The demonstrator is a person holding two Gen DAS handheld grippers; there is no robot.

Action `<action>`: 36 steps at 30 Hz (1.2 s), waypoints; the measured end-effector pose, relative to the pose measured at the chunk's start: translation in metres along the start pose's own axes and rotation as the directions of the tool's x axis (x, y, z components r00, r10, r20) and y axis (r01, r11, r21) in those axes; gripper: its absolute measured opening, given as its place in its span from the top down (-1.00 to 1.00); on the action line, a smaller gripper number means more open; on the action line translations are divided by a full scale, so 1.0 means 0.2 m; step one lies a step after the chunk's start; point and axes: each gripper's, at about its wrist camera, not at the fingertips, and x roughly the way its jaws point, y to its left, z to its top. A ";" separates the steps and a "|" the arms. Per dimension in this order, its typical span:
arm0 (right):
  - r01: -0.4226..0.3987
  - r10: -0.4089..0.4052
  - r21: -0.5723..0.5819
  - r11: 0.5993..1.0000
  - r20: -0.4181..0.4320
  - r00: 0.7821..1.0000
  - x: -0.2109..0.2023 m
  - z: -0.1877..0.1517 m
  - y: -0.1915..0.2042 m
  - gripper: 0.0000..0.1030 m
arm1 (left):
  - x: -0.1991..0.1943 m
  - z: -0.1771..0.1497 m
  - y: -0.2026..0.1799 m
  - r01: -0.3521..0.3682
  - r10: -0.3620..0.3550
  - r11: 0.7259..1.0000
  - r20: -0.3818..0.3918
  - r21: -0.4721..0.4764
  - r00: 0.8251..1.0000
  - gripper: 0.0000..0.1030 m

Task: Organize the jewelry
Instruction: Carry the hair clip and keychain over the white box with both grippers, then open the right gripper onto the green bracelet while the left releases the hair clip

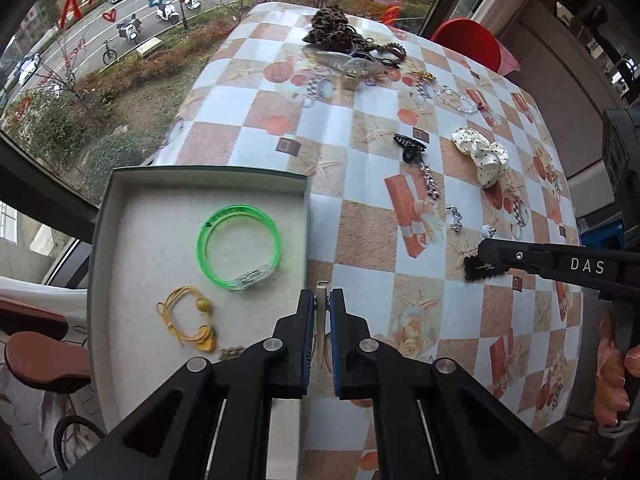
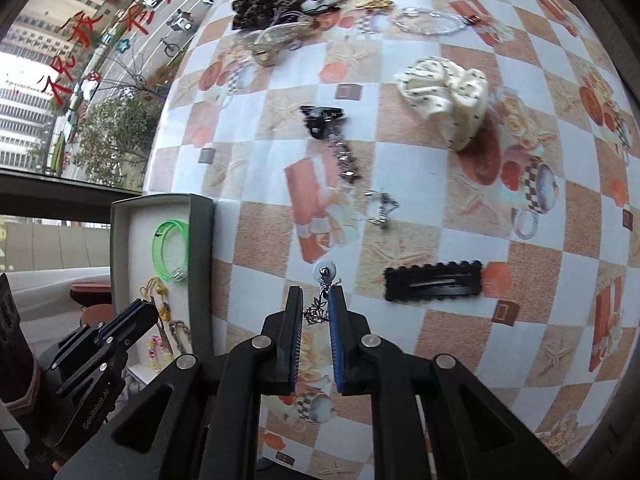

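My left gripper [image 1: 322, 295] is shut on a slim beige piece [image 1: 321, 312], perhaps a hair clip, right beside the right wall of the grey-green box [image 1: 200, 172]. In the box lie a green bangle [image 1: 240, 248] and a yellow cord bracelet [image 1: 188, 316]. My right gripper [image 2: 316, 293] is shut on a silver dangling earring [image 2: 316, 312] with a pale blue disc [image 2: 326, 271], above the checkered tablecloth. A black scalloped hair clip [image 2: 434, 282] lies flat just right of it. The left gripper [image 2: 132, 316] shows over the box [image 2: 202, 240] in the right wrist view.
Loose on the cloth: a black claw clip [image 2: 320, 118], a silver chain [image 2: 348, 160], a white dotted scrunchie [image 2: 448, 96], a leopard scrunchie [image 1: 330, 26] with a pile of hair ties, a clear bead bracelet [image 2: 428, 24]. A window lines the left edge; a red chair [image 1: 468, 40] stands behind.
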 end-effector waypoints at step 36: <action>-0.032 -0.009 -0.224 0.974 -0.177 0.984 0.67 0.08 0.81 0.72 | 0.28 -0.30 0.75 -0.178 0.156 0.952 -0.105 -0.249 0.982 0.80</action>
